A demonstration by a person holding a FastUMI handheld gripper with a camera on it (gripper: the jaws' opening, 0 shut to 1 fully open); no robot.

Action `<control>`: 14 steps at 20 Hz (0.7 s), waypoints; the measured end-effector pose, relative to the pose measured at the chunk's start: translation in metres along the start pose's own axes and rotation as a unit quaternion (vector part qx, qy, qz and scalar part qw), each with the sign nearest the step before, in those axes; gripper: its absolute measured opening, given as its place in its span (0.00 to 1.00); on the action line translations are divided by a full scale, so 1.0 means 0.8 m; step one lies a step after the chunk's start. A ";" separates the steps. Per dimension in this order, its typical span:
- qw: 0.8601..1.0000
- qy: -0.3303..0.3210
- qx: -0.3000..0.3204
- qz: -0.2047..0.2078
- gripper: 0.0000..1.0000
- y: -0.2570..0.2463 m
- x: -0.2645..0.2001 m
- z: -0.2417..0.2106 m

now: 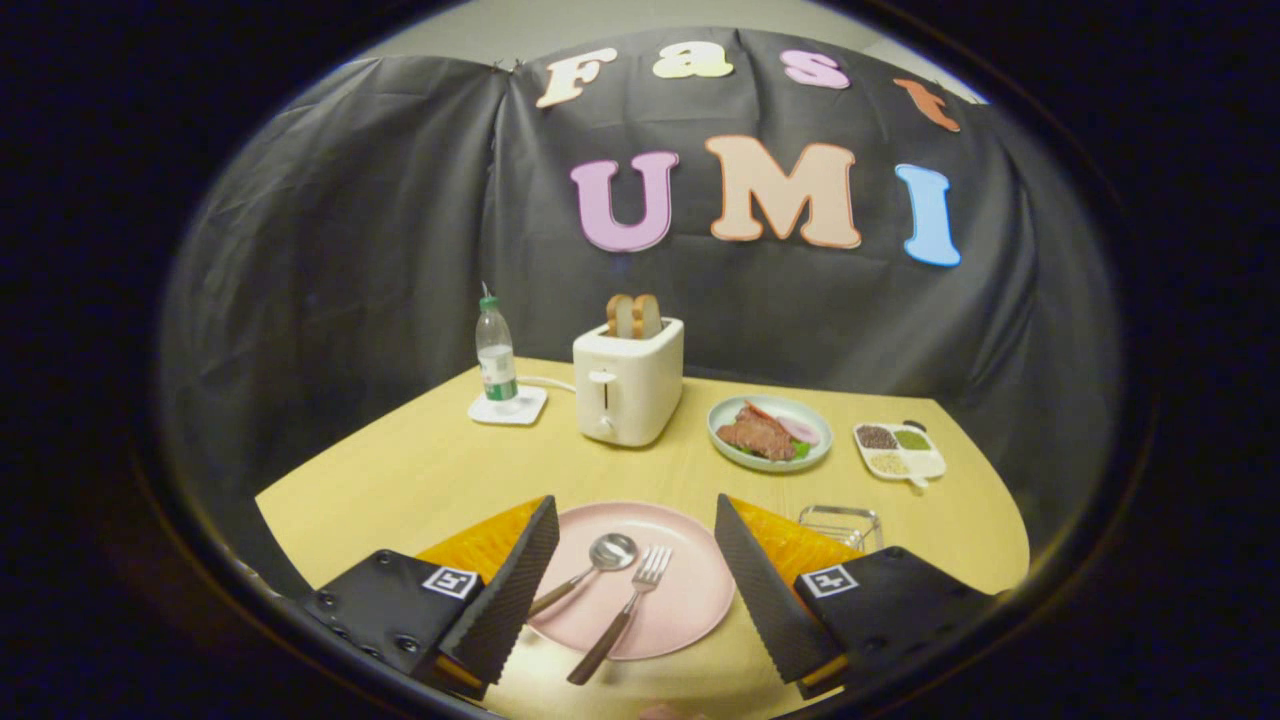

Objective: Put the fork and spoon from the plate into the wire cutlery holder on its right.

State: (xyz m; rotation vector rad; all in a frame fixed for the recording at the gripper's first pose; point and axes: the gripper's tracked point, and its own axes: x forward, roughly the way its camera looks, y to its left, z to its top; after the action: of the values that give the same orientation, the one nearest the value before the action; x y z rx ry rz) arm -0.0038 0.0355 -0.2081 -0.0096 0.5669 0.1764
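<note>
Tool [636, 520] fingers wide apart above fork [622, 612]

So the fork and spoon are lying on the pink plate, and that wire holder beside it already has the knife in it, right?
Not quite. The gripper view shows the fork and spoon on the pink plate, between the open gripper's jaws, but the wire holder beside it looks empty: no knife in it.
</note>
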 end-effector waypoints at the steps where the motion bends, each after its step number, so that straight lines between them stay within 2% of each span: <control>1: 1.000 0.013 0.001 0.001 1.00 0.001 0.004 -0.011; 14: 0.987 0.161 -0.019 -0.005 1.00 -0.006 0.033 -0.148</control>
State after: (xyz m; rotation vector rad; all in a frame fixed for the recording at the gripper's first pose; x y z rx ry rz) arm -0.0442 0.0281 -0.3219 -0.0799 0.8854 0.1769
